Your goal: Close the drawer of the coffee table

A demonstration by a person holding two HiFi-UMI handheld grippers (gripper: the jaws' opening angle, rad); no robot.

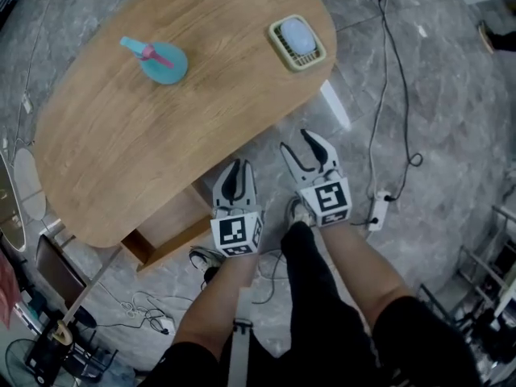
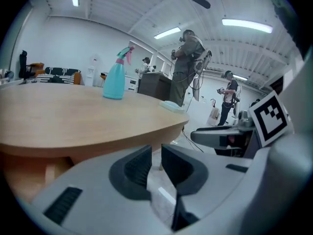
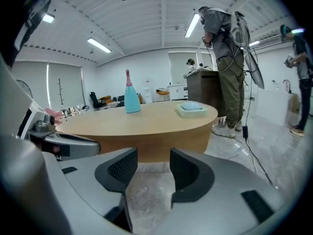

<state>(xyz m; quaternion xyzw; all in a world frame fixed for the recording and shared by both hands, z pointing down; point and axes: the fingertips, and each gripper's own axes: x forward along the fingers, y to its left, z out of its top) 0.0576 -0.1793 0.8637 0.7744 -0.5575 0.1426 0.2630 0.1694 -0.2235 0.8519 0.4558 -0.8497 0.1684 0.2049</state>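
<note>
An oval wooden coffee table [image 1: 161, 143] stands on the grey stone floor. Its drawer [image 1: 165, 232] sticks out open from under the near edge. Beside the drawer's right end, just off the table's rim, my left gripper [image 1: 236, 169] has its jaws nearly together with a thin gap and nothing between them [image 2: 156, 153]. To its right my right gripper [image 1: 297, 141] is wide open and empty [image 3: 153, 158], over the floor and facing the table's edge [image 3: 146, 126]. Neither gripper touches the drawer.
On the tabletop stand a teal spray bottle [image 1: 161, 61] and a pale tray [image 1: 297, 42] with a rounded object in it. A white table leg [image 1: 334, 103], a cable and a power strip [image 1: 377, 208] lie to the right. A person [image 3: 227, 58] stands beyond the table.
</note>
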